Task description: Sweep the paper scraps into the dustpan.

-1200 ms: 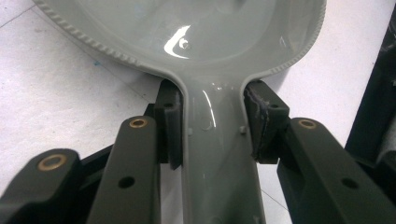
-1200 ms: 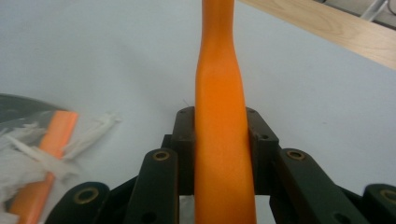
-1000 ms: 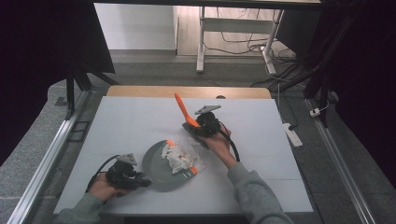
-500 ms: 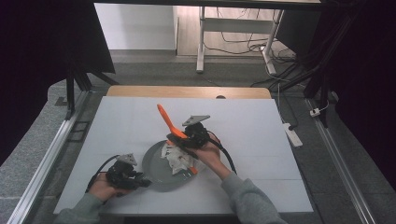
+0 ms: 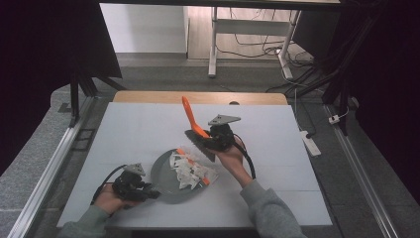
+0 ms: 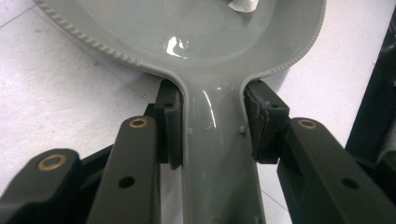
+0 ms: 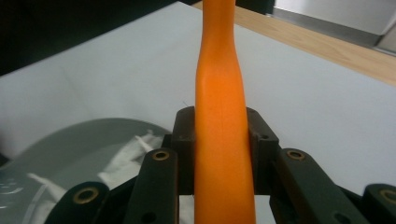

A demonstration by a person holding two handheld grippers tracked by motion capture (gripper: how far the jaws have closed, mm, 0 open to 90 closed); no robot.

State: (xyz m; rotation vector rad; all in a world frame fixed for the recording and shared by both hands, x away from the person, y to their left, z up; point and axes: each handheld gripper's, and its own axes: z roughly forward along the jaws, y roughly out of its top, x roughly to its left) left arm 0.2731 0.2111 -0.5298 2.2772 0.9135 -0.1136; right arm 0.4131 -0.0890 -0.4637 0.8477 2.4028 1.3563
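- The grey dustpan [image 5: 166, 178] lies flat on the white table [image 5: 138, 134], near the person's edge, with a heap of white paper scraps [image 5: 190, 171] resting in its pan.
- The orange-handled brush [image 5: 194, 130] hangs just beyond the dustpan's far rim, its dark bristle head over the scraps and its handle pointing up and away.
- Risk, as I judge it: a sweep that comes in too high or too fast could flick the light scraps over the rim and onto the table.
- Another risk: if the brush pushes hard against the pan, the dustpan could slide or pivot, since one grip on its handle is all that steadies it.
- The left gripper [image 6: 212, 123] is closed on the dustpan's handle, one pad pressing each side just below the pan.
- The right gripper [image 7: 219, 149] is clamped on the brush's orange handle, which runs straight up between its jaws.
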